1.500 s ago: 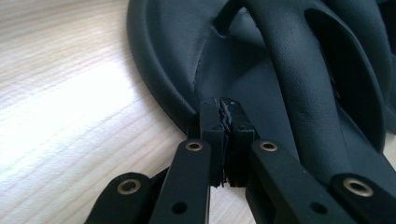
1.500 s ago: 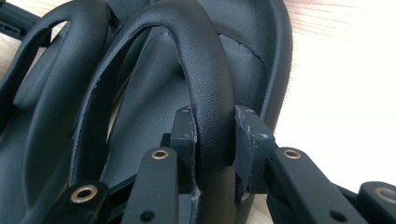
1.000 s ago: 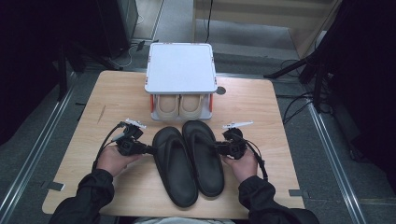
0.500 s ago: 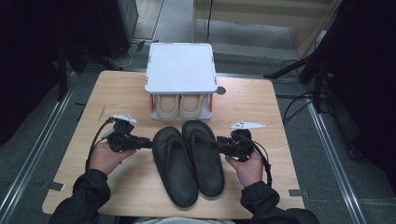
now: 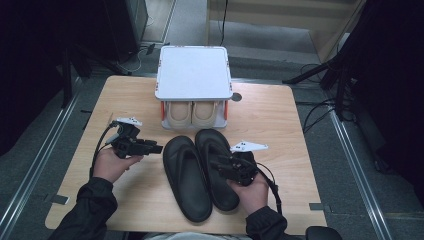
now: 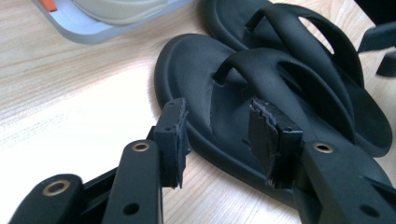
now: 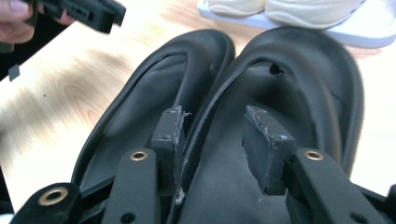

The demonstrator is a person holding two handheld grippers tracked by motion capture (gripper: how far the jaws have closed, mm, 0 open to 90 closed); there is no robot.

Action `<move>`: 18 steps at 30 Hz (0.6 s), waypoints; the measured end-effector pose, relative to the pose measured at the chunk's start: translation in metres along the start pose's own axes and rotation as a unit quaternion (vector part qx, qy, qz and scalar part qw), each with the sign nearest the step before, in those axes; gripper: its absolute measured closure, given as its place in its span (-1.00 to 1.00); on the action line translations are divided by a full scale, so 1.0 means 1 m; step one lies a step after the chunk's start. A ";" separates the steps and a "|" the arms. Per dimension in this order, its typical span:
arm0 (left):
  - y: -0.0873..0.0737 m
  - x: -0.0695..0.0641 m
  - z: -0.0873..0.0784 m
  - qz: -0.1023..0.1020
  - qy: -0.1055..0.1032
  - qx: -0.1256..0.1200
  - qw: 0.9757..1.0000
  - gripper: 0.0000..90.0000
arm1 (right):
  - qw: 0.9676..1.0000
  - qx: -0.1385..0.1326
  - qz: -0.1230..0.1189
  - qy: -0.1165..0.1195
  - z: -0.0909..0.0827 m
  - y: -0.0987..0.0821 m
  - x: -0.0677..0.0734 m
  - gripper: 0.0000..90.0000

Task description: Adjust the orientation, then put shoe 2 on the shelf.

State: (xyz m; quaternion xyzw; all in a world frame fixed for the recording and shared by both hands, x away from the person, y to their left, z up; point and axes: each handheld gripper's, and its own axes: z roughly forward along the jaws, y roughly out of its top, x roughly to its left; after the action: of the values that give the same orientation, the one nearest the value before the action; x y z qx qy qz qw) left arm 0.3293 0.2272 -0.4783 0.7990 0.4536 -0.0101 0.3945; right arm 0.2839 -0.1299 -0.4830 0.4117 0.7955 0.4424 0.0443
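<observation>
Two black flip-flops lie side by side on the wooden table, the left one (image 5: 186, 177) and the right one (image 5: 217, 167). My left gripper (image 5: 156, 148) points at the left flip-flop's outer edge from just beside it. Its jaws have just been opening and stand open with nothing pressed between the pads (image 6: 173, 135); the left flip-flop (image 6: 243, 88) lies behind them. My right gripper (image 5: 222, 166) hovers over the right flip-flop's heel half. Its jaws have also just been opening, and the right flip-flop's (image 7: 299, 93) inner rim runs beside the left pad (image 7: 169, 135), ungripped.
A white shoe rack (image 5: 194, 72) stands at the table's far middle with a pair of beige shoes (image 5: 192, 112) on its lower shelf. Bare tabletop (image 5: 280, 125) lies on both sides of the flip-flops. Dark equipment and cables surround the table.
Both grippers let go of the flip-flops and opened. The left one drew back to the left; the right one slid toward the person, over the right flip-flop's heel. The flip-flops stayed put.
</observation>
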 end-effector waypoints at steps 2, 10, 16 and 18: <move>0.000 0.000 0.000 0.001 0.000 0.000 1.000 0.25 | 1.000 0.001 0.002 0.000 0.003 -0.002 0.003 0.31; 0.001 0.004 -0.002 0.001 0.004 0.001 1.000 0.19 | 1.000 0.009 0.006 0.000 0.010 -0.005 0.010 0.19; 0.001 0.006 -0.004 -0.001 0.008 -0.008 1.000 0.16 | 1.000 0.014 -0.004 -0.008 0.019 -0.008 0.019 0.13; 0.001 0.006 -0.004 -0.001 0.009 -0.007 1.000 0.16 | 1.000 0.015 0.000 -0.006 0.021 -0.008 0.021 0.11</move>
State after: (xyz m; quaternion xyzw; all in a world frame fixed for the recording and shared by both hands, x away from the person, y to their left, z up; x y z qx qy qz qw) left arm 0.3322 0.2337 -0.4767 0.7963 0.4578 0.0002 0.3955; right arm 0.2747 -0.1036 -0.4955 0.4149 0.8017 0.4281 0.0429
